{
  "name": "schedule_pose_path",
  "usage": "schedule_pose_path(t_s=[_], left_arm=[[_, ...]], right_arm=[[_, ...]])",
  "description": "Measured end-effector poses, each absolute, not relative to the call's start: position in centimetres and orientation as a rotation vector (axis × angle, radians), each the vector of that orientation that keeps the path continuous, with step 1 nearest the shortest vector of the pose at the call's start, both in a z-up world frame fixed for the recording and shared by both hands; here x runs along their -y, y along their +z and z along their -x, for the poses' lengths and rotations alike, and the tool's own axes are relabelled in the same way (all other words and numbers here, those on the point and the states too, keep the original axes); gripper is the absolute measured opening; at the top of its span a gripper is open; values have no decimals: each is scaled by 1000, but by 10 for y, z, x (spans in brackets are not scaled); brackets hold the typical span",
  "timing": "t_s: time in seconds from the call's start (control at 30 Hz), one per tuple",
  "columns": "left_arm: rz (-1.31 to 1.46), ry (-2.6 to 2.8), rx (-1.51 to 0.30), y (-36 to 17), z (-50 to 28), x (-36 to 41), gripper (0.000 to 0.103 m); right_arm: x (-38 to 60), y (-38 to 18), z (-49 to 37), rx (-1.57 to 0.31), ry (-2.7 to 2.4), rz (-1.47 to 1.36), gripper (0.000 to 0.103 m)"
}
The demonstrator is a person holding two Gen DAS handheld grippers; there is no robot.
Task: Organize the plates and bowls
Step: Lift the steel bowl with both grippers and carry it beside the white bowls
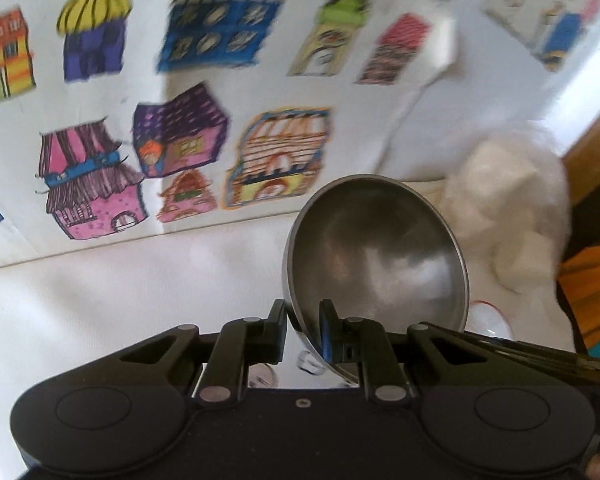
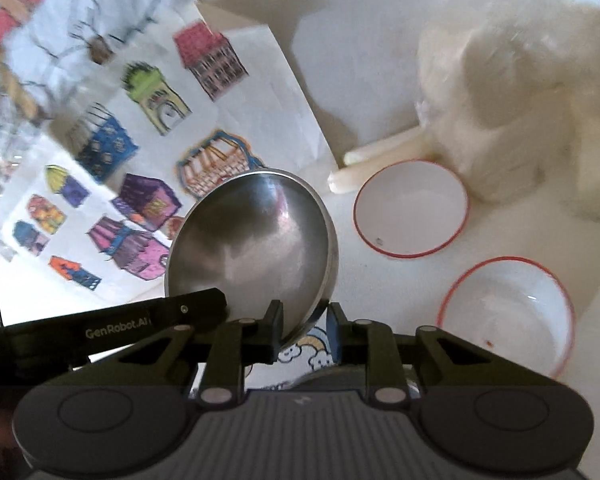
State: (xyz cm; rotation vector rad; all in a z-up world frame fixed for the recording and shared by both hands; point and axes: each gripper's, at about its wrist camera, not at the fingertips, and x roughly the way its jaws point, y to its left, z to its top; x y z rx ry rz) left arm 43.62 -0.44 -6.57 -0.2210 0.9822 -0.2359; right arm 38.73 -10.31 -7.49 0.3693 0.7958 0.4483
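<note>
My left gripper (image 1: 304, 330) is shut on the rim of a steel bowl (image 1: 376, 252), held tilted above the white table. My right gripper (image 2: 303, 330) holds the rim of a steel bowl (image 2: 252, 244) between its fingers with a small gap on the right side; the left gripper's black body (image 2: 112, 328) reaches in from the left beside it. I cannot tell whether it is the same bowl. Two white bowls with red rims sit on the table to the right, one farther (image 2: 411, 209) and one nearer (image 2: 507, 314).
A sheet of coloured house drawings (image 1: 172, 120) (image 2: 112, 168) lies on the table. A white fluffy toy (image 2: 516, 120) (image 1: 512, 208) and two white candles (image 2: 376, 160) lie at the right. A plate with a rainbow print (image 2: 304, 354) shows under the right gripper.
</note>
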Motion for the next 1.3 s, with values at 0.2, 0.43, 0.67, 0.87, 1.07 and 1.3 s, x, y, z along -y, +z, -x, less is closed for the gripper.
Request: schedule_pose_path(t_s=[0.2, 0.43, 0.67, 0.87, 1.07, 1.3], left_arm=[[219, -330, -950, -45, -398, 37, 18], [200, -477, -982, -44, -365, 97, 18], [187, -597, -1080, -62, -342, 159, 18], [136, -637, -1145, -74, -334, 197, 18], [103, -605, -1196, -88, -334, 218, 18], [116, -515, -1230, -99, -335, 225, 18]], right_arm=[[144, -60, -340, -768, 410, -347, 26], [207, -61, -295, -781, 324, -345, 26], [271, -83, -264, -851, 246, -370, 26], [307, -100, -254, -909, 231, -379, 26], [321, -111, -260, -960, 262, -358, 27], [330, -119, -281, -1007, 338, -317, 27]])
